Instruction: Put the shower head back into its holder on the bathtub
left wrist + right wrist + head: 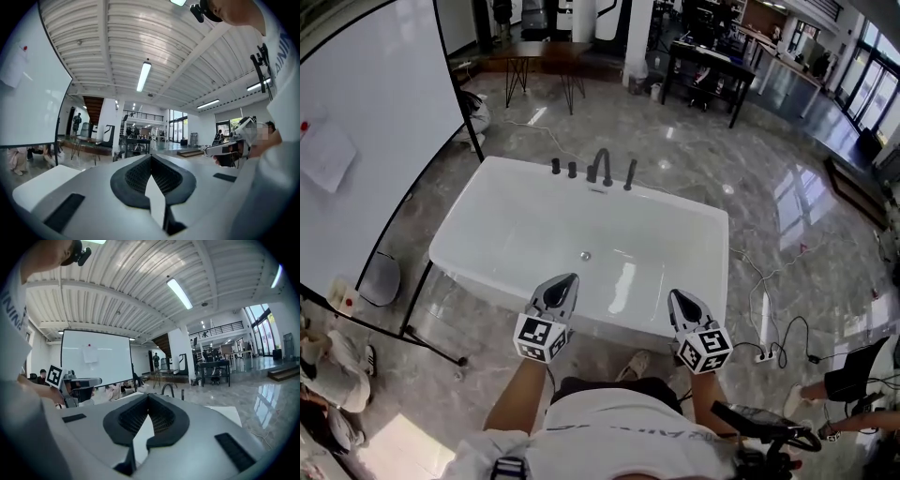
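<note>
A white bathtub fills the middle of the head view. On its far rim stand two black knobs, a curved black spout and a slim black shower head, which stands upright at the right of the spout. Both grippers hang over the tub's near rim, far from those fittings. My left gripper is shut with nothing between its jaws. My right gripper is shut and empty too. The spout shows just past the right jaws.
A large white screen on a black stand is at the tub's left. Cables and a power strip lie on the marble floor to the right. Tables stand beyond the tub. People sit at the lower left and right.
</note>
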{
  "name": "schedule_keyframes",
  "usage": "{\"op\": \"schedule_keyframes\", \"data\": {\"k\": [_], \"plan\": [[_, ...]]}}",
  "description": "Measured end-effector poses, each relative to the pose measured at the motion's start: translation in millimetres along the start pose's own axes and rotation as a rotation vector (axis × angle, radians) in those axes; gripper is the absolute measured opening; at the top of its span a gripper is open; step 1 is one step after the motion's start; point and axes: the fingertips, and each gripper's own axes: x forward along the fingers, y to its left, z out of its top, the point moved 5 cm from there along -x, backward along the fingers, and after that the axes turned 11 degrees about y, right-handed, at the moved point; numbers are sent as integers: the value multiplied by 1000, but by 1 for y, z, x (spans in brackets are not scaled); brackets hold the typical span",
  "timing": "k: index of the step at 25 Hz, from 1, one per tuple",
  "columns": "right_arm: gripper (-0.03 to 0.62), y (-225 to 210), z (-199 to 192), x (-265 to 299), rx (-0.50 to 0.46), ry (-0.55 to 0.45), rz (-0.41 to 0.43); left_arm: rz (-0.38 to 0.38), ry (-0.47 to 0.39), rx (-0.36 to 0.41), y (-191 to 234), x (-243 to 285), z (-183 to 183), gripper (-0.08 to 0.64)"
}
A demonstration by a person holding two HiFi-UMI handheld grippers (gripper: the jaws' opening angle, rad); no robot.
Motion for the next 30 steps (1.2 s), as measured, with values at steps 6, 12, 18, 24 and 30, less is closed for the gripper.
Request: {"op": "schedule_keyframes", "data": {"k": [6, 12, 18, 24, 30], "plan": [[11, 40, -1, -11, -59, 15, 6, -48, -20, -1, -7, -33, -8, 17], [11, 61, 16, -6, -60, 9, 57, -54, -12, -46, -7, -67, -12, 17], [9, 53, 32, -9, -101, -28, 68, -11, -36, -45, -11, -70, 5, 18], [9, 32, 46, -12, -142, -42, 83, 33, -56, 42, -48, -55, 20, 17], [9, 1, 47, -14, -109, -77, 131, 31, -38, 45, -78, -29, 24, 18]]}}
